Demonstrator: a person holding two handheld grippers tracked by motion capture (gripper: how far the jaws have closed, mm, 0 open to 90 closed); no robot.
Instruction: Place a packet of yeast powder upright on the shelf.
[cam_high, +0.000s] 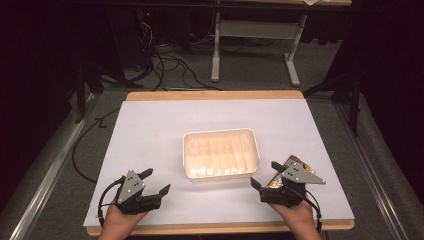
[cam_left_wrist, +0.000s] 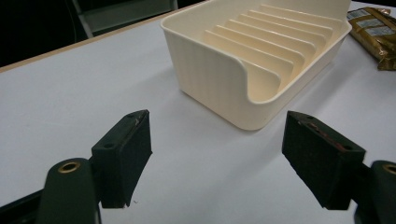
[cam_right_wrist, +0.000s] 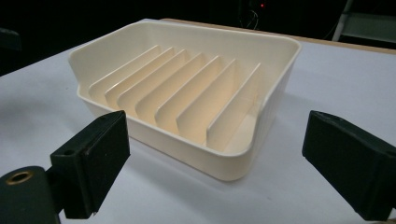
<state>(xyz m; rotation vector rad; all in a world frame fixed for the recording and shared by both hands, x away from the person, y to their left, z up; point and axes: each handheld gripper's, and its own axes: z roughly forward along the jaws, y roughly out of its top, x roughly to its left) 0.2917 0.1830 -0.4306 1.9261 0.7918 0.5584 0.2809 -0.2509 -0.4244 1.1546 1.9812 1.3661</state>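
Observation:
A cream plastic tray (cam_high: 221, 135) with several upright dividers sits mid-table on the white sheet; it holds nothing. In the left gripper view the tray (cam_left_wrist: 219, 79) lies ahead and to the right, and in the right gripper view the tray (cam_right_wrist: 154, 42) lies just ahead. My left gripper (cam_high: 155, 184) rests open near the front left, jaws wide apart and empty. My right gripper (cam_high: 265, 174) is open at the front right, just off the tray's near right corner. Brown and gold packets (cam_high: 292, 167) lie under and beside the right gripper, also as packets (cam_left_wrist: 376, 32) past the tray.
The white sheet (cam_high: 150, 130) covers a wooden table (cam_high: 215, 95) whose front edge lies right by both hands. Behind the table stand a desk frame (cam_high: 252, 45) and loose cables (cam_high: 170, 65) on the floor. A cable (cam_high: 82, 145) hangs off the left side.

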